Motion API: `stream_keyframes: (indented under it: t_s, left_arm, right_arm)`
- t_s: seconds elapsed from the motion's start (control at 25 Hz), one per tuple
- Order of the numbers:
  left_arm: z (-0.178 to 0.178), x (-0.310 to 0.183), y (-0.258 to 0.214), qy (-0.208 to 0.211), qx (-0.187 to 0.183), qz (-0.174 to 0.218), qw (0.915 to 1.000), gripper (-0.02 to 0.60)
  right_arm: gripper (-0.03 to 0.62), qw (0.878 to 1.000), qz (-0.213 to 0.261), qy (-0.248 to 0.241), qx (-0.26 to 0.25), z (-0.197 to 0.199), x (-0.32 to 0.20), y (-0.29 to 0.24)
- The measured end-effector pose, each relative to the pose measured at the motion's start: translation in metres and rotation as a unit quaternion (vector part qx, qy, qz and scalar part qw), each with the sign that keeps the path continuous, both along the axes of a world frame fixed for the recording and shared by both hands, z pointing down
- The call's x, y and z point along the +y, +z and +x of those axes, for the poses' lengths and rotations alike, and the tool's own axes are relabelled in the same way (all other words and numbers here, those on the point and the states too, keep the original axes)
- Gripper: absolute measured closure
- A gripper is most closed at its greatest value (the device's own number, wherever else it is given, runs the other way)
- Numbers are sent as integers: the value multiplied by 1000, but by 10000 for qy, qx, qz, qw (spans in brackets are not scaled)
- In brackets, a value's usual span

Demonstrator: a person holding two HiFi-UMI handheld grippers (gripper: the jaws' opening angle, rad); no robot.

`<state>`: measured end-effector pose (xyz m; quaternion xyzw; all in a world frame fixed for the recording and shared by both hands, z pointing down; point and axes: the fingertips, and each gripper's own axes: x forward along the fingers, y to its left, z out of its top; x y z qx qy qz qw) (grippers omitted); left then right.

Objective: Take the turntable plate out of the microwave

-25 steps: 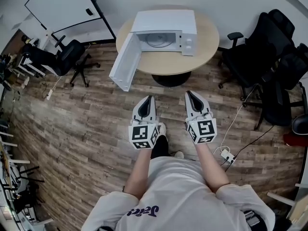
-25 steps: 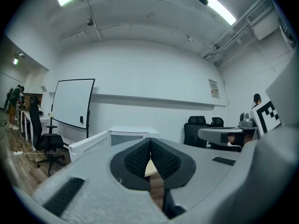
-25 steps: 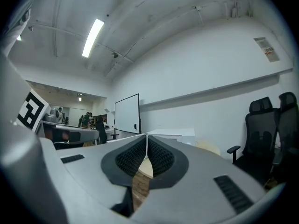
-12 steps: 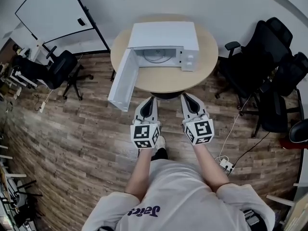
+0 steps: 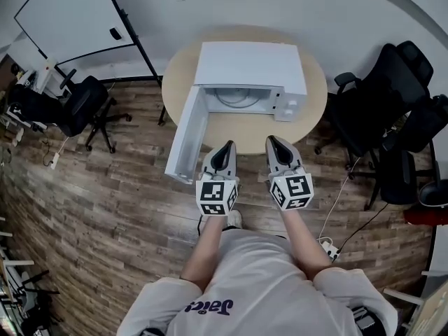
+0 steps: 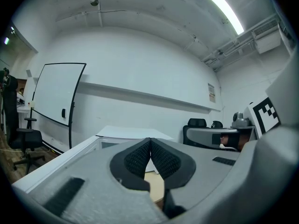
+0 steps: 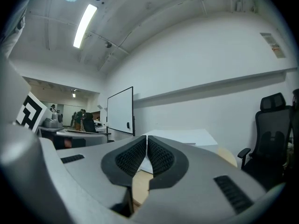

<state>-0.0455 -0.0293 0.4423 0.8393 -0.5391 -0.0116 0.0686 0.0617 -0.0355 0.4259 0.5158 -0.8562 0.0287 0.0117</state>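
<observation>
The turntable plate (image 5: pixel 234 98) lies inside the microwave (image 5: pixel 250 65), a pale round disc on the floor of the cavity, only partly visible from the head view because the white top of the oven hangs over it. The microwave door (image 5: pixel 187 133) is swung wide open to the left and juts out past the table edge, its inner face turned toward the cavity. The control panel (image 5: pixel 289 105) sits at the right of the opening. The microwave stands on a round light-wood table (image 5: pixel 246 128) set close to a white wall. The left gripper (image 5: pixel 225 147) and the right gripper (image 5: pixel 274 141) are held side by side in front of the person, pointing level toward the oven, their tips over the near rim of the table and apart from the microwave. In each gripper view the two black ribbed pads meet at the tip, so both sets of jaws are closed with nothing between them. A marker cube (image 5: pixel 216 197) rides on the back of each gripper. Behind and left of the table a whiteboard (image 5: pixel 68 16) stands on a dark frame, black office chairs (image 5: pixel 381 93) crowd the right side, another chair (image 5: pixel 78 105) sits at the left, and a power strip (image 5: pixel 327 251) lies on the wood-plank floor (image 5: pixel 105 194)
</observation>
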Motion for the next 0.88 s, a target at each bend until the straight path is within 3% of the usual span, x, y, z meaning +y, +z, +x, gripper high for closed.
stream_keyframes:
  t_s: [0.36,0.64,0.88]
  left_arm:
    - [-1,-42,12,326,15,-111,9994,565]
    - [20,-80,44,473,34,-402,9981,565]
    - [22,-135,76,333,354,-941,9944,565]
  right_arm:
    - [574,9996,-169,172,-114,-21,-43,17]
    - [574,9979,-511,385,-142,8,-84,50]
    - [574,9968,-754,253,-117,8,-140,69]
